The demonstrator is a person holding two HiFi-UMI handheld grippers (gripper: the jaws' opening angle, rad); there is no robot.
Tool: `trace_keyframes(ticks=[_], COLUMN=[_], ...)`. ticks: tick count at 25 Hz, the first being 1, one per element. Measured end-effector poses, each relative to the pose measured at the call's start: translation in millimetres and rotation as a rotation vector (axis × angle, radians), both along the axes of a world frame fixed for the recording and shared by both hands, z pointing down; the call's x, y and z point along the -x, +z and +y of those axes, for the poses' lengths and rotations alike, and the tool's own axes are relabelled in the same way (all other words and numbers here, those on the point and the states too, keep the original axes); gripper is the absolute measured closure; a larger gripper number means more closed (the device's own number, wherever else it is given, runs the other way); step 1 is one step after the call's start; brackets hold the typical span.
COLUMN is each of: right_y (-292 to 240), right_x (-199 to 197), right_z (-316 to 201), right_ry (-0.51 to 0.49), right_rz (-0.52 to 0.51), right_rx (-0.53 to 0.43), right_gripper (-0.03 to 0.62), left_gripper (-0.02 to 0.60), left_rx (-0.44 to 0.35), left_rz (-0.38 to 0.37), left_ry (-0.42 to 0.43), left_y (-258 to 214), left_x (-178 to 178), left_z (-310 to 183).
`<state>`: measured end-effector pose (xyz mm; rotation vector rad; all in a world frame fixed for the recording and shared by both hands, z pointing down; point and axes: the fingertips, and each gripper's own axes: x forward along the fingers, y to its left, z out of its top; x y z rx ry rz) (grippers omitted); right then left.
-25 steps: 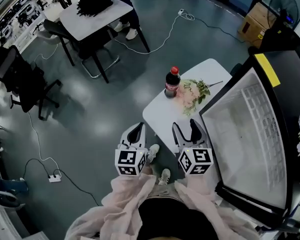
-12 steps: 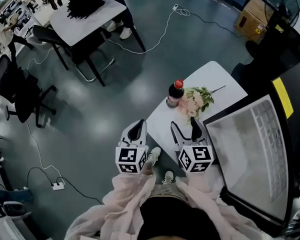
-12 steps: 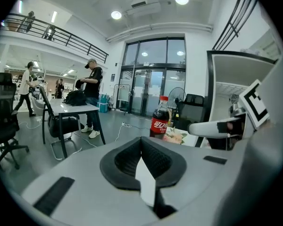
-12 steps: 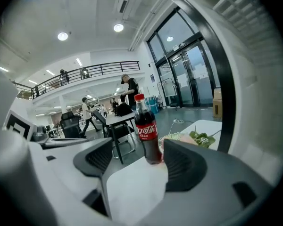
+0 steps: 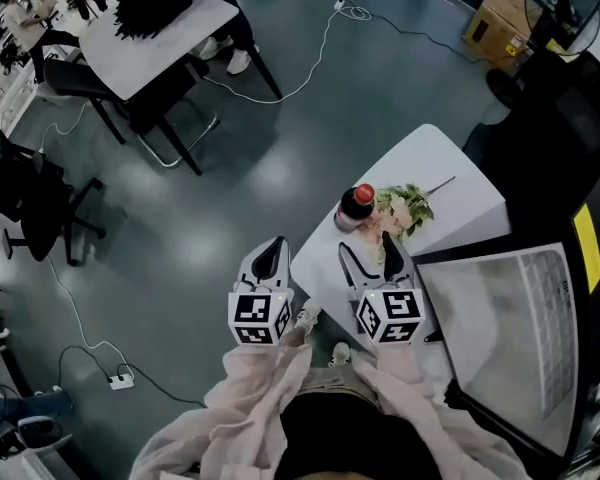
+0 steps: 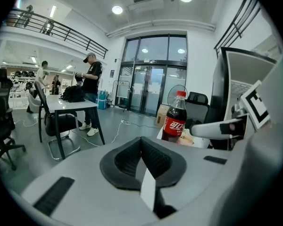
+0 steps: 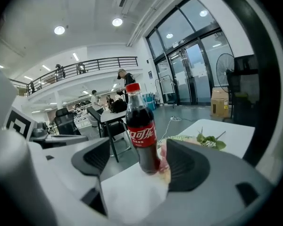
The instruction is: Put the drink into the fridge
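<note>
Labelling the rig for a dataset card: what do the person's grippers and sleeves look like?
The left gripper and right gripper are light grey with dark ribbed pads, each carrying a white cube of black square markers. Sleeves are pale pink. The right's jaws have just been opening, gripping nothing.

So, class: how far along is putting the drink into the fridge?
Done: the black fridge's glass door looks open. In hand: the right gripper, jaws just opening and empty, lines up on the red-capped cola bottle standing on the white table. Still to do: grip it, carry it, shelve it.
</note>
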<state>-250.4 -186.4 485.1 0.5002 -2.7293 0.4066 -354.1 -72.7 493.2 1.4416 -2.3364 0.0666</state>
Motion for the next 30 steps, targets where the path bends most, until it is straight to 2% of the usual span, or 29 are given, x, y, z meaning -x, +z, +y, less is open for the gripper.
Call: trace_keyframes(ticks=[11,22,30], right_y=[17,26,24], right_x=[42,75,92], right_z=[-21,-38,-45], right_ry=[0.035,0.044,0.089], right_rz=[0.050,0.047,0.033], right_rx=[-0.012,-0.032,-0.094], right_gripper=[0.237,0.237,0.238], left_gripper=[0.571,0.571,0.571], left_rx=[0.039,0.083,0.098], left_rz=[0.037,0.058,0.061], left_ry=[0.015,0.008,0.019], left_y=[17,35,44], left_x=[45,76,93], left_z=[-20,-29,-29])
